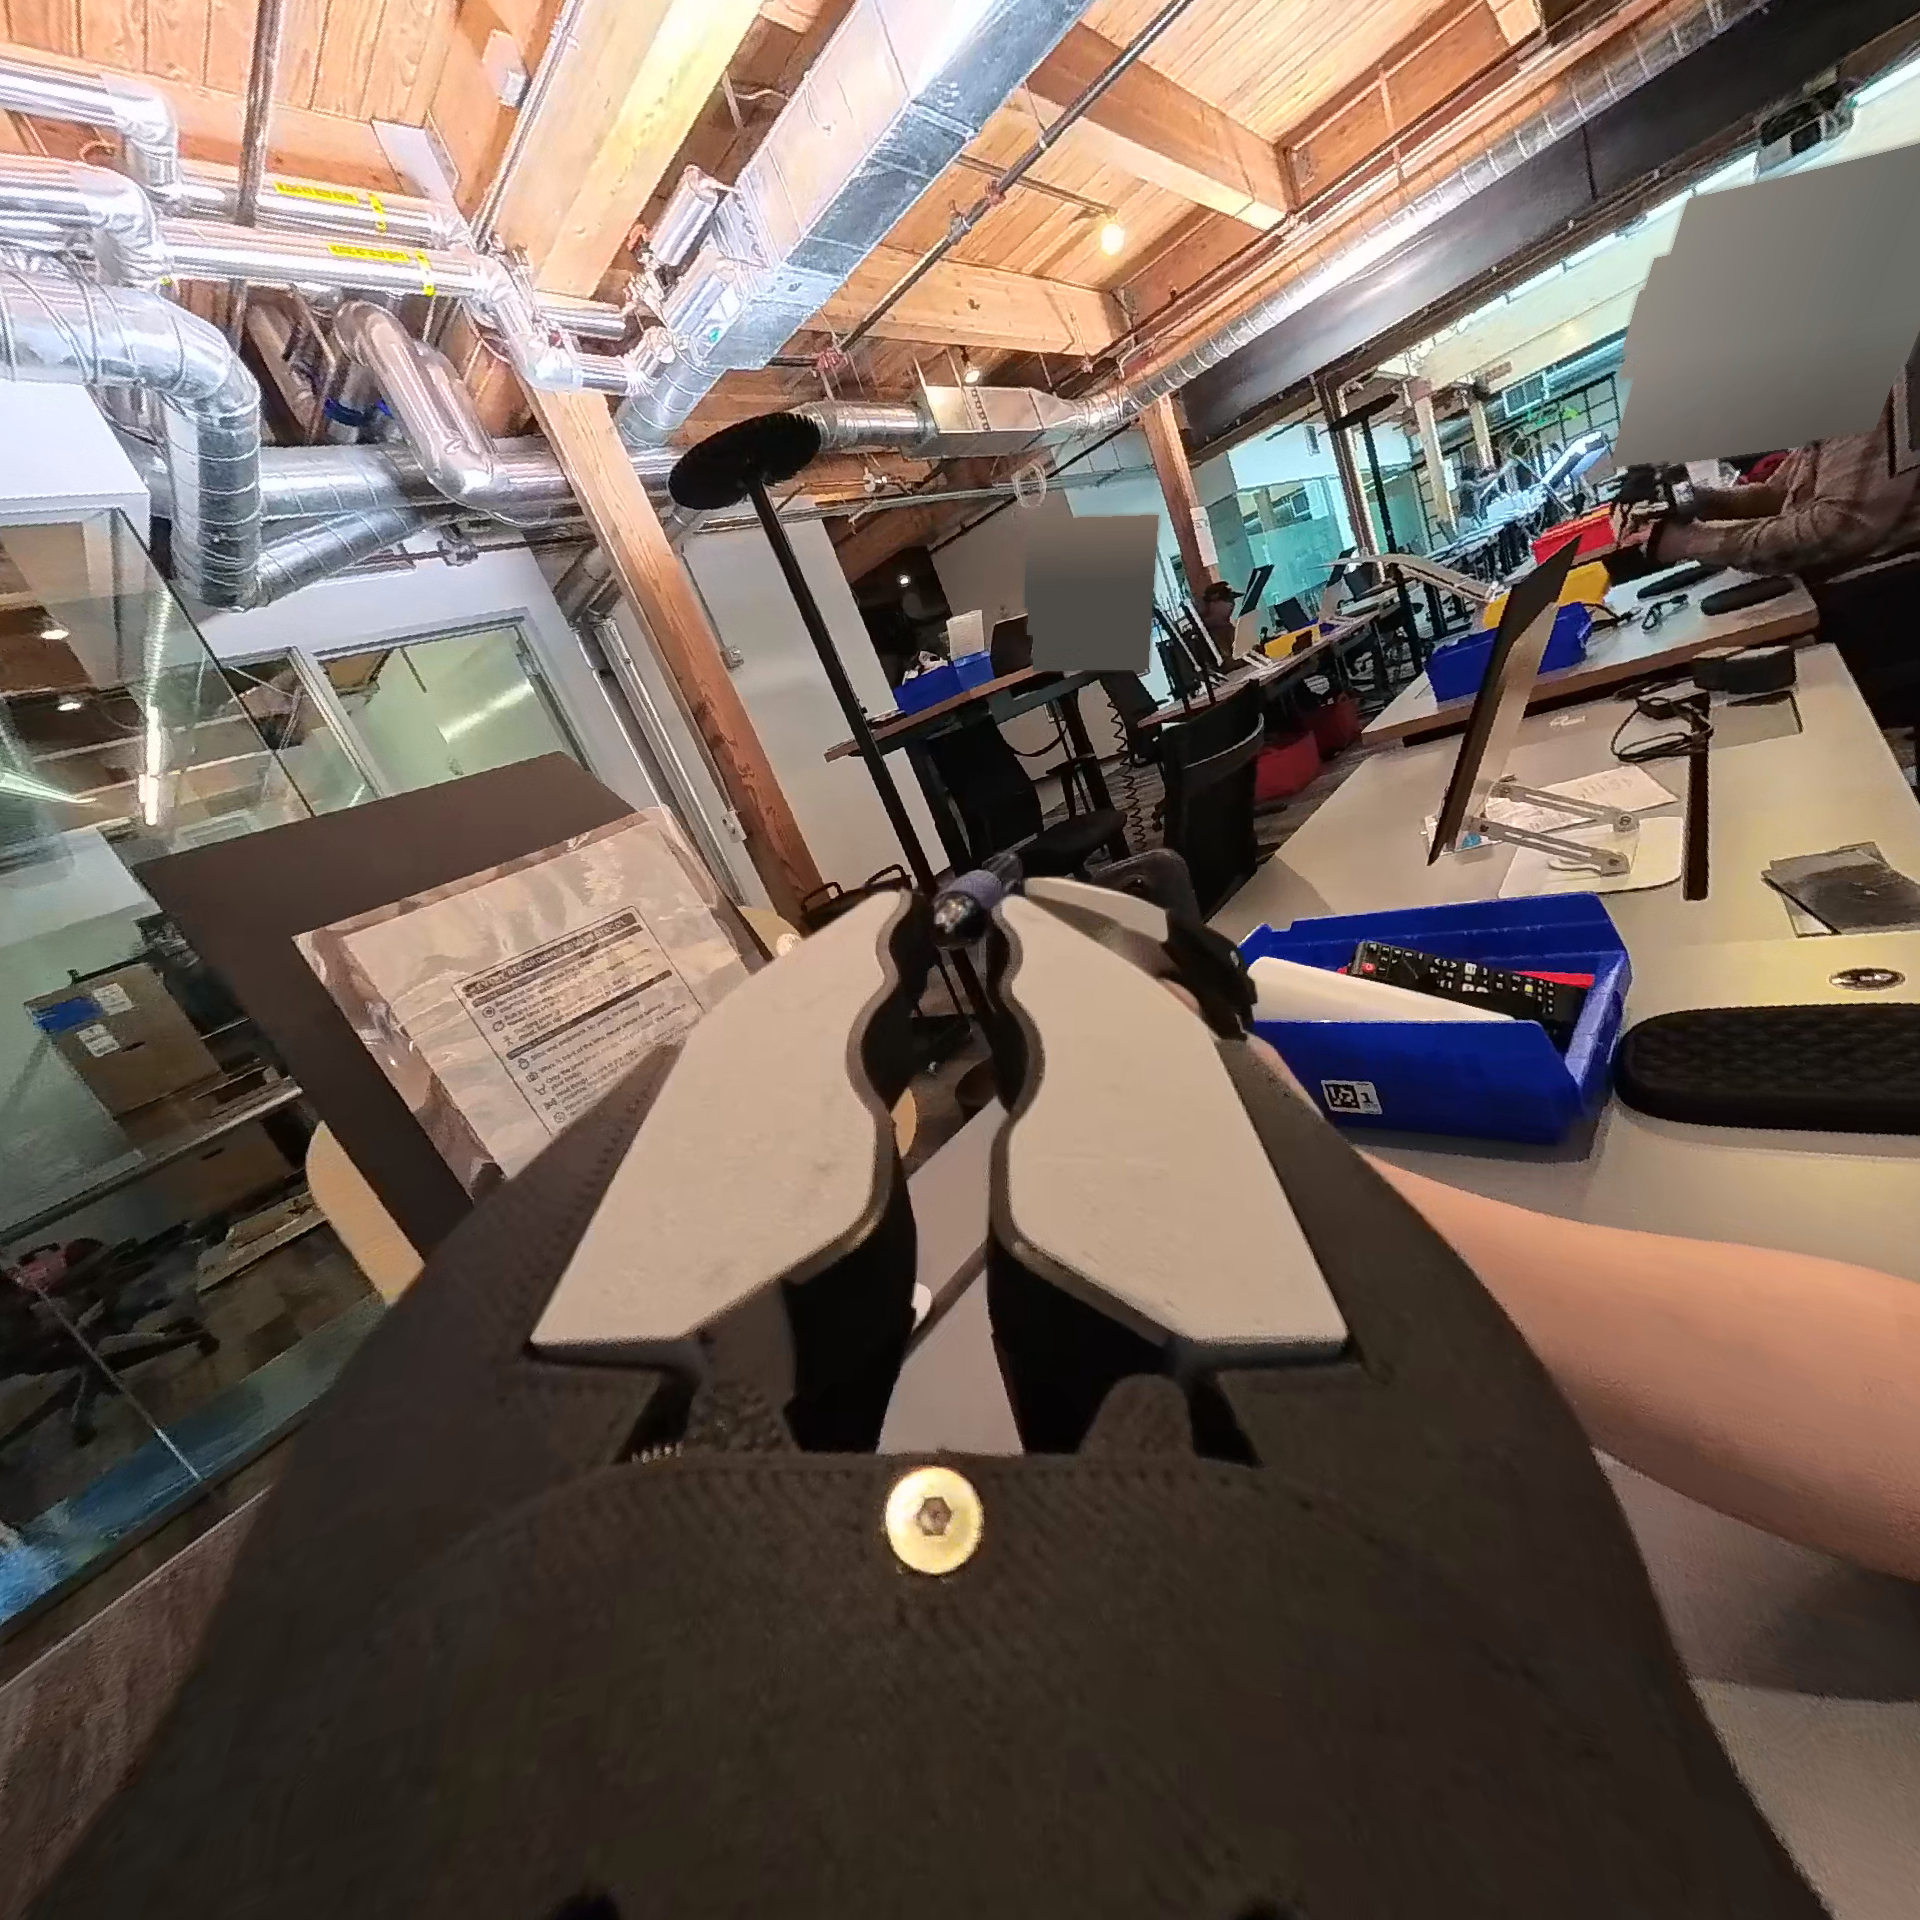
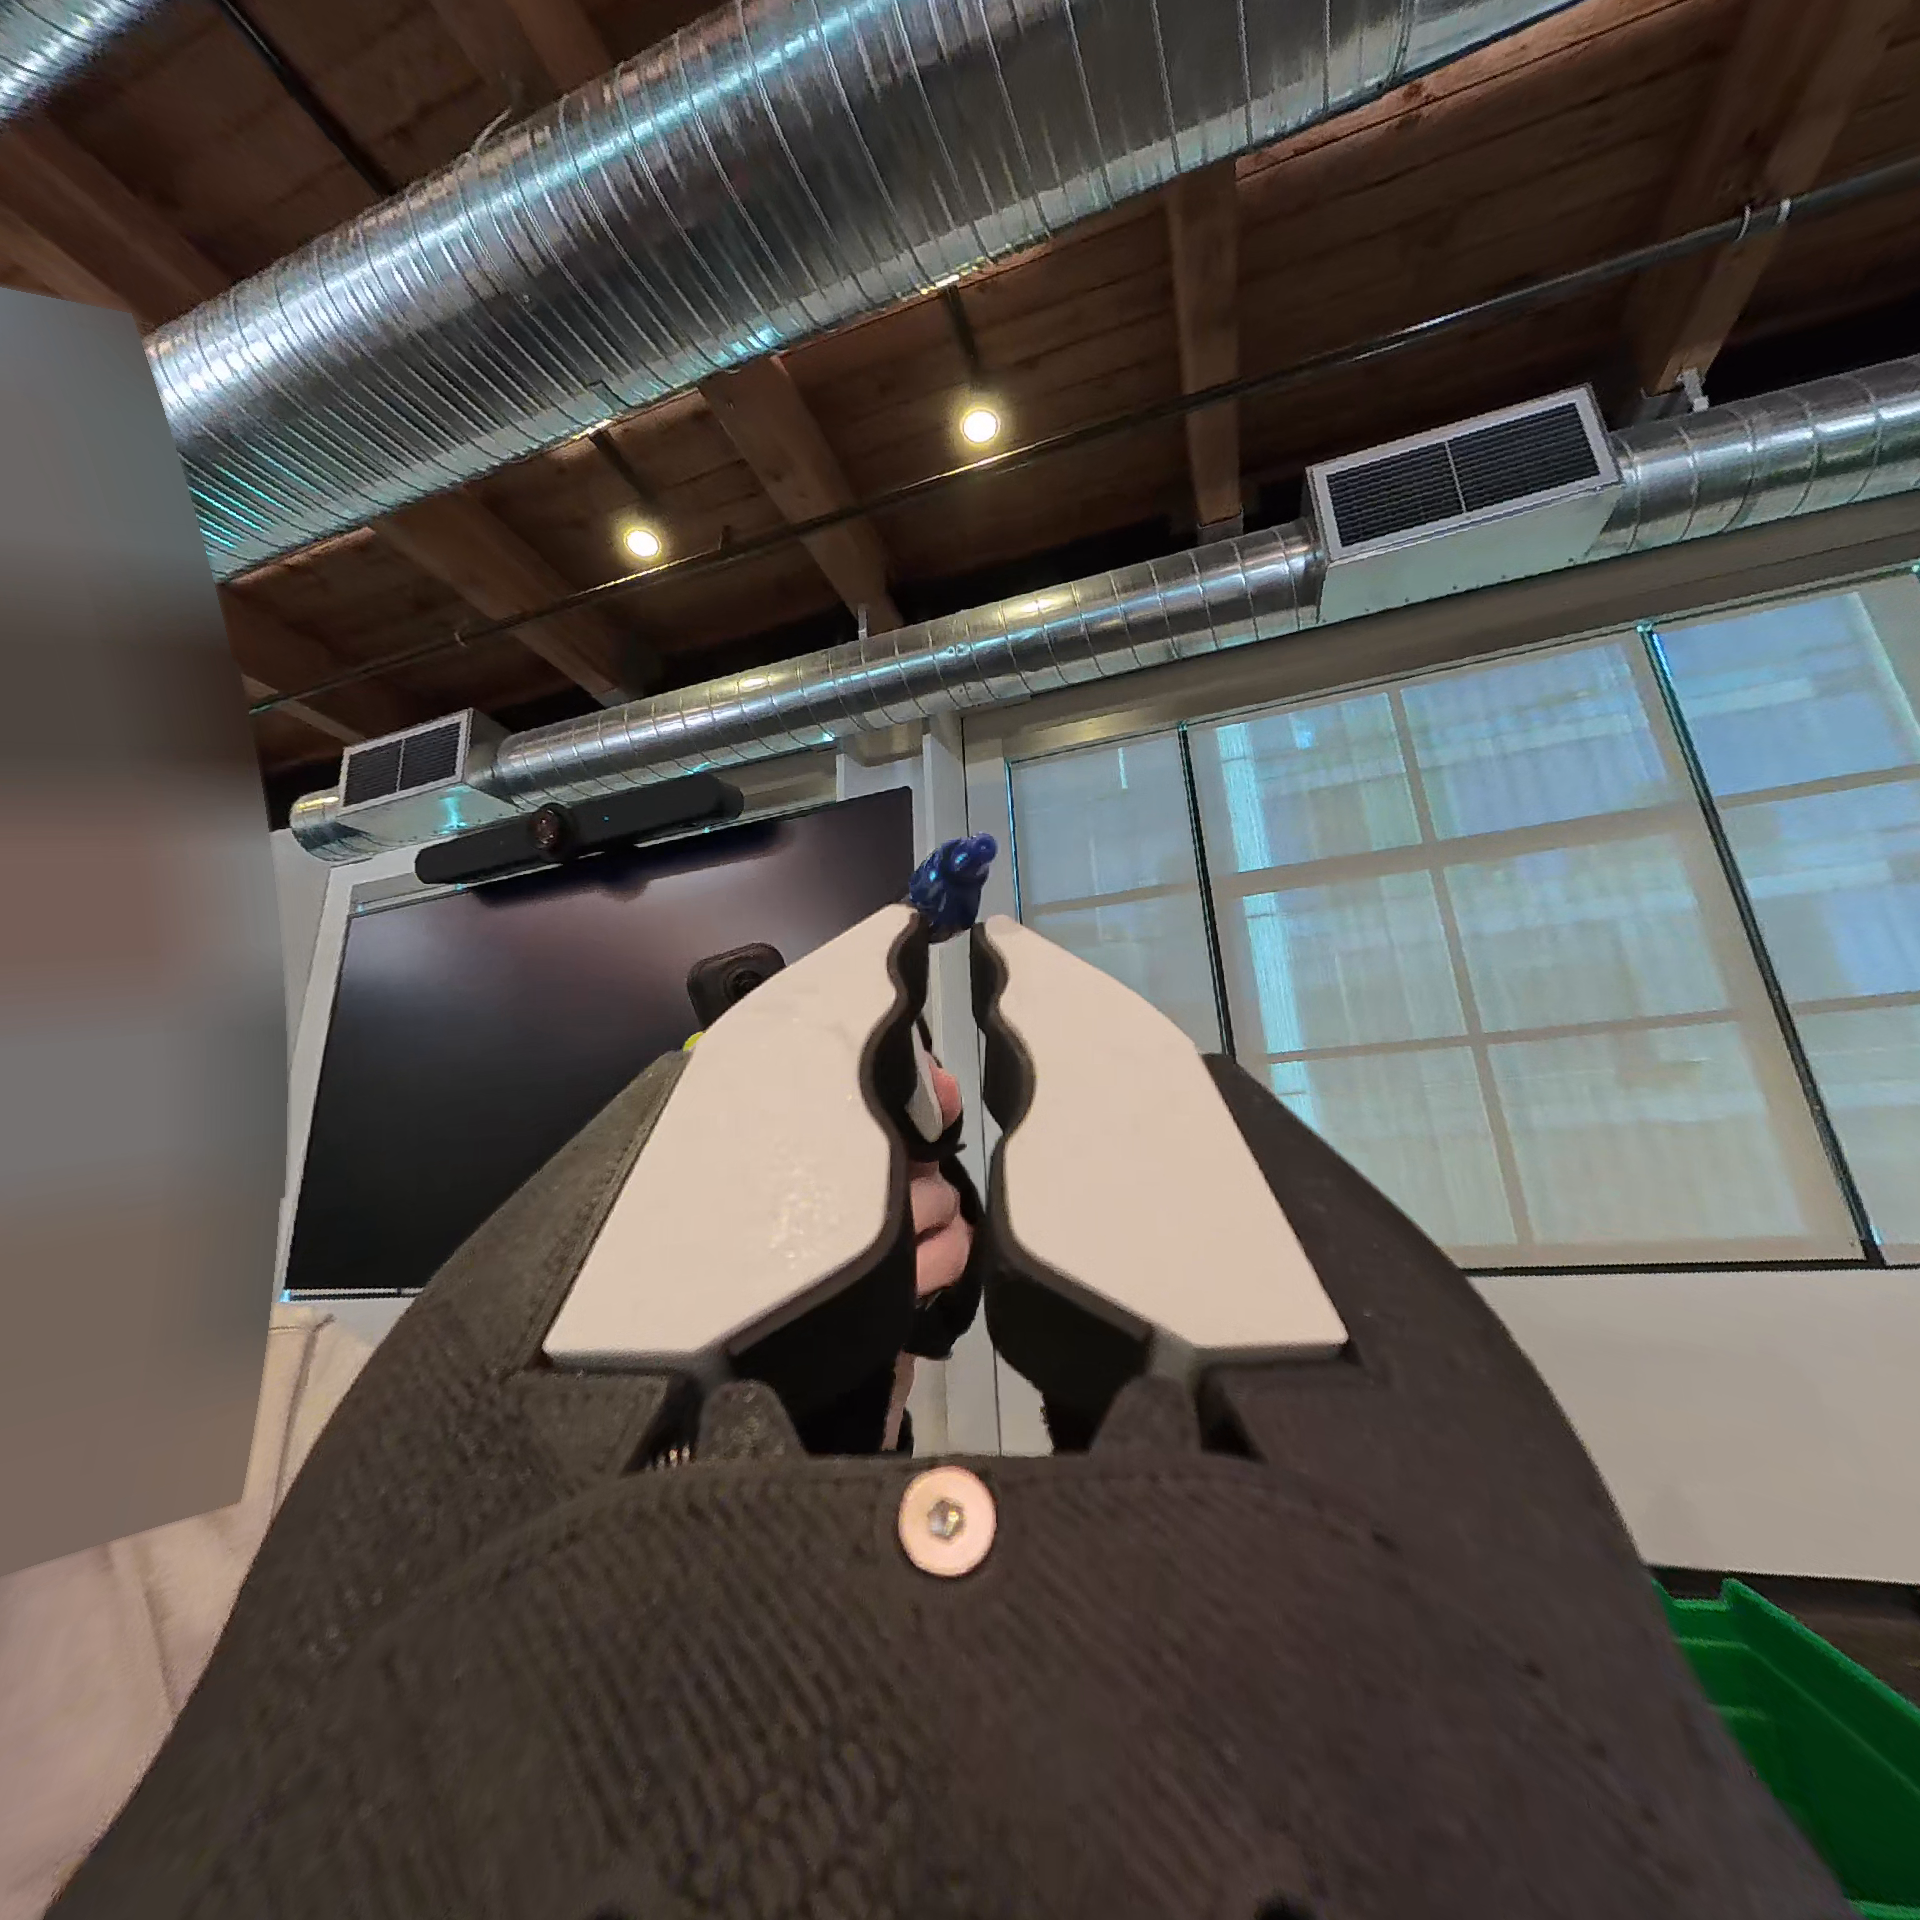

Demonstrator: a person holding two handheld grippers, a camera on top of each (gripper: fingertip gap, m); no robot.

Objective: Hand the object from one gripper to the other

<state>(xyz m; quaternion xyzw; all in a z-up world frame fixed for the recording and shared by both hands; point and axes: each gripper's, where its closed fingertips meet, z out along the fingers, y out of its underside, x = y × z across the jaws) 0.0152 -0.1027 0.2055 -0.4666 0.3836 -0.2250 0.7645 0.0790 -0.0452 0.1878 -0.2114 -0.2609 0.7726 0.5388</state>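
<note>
Both claws pinch the small blue object at their tips, left claw (image 1: 961, 914) and right claw (image 2: 948, 920), object (image 2: 951, 878) at twelve o'clock, so one should release only once the other's grip is firm.

Wooden ceiling (image 2: 1455, 260) with silver ducts (image 2: 727, 208), gridded windows (image 2: 1507, 935), grey desks (image 1: 1558, 1174).

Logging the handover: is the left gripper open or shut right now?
Shut. In the left wrist view the left gripper has its fingertips pinched on a small blue object, leaving only a narrow gap behind.
</note>
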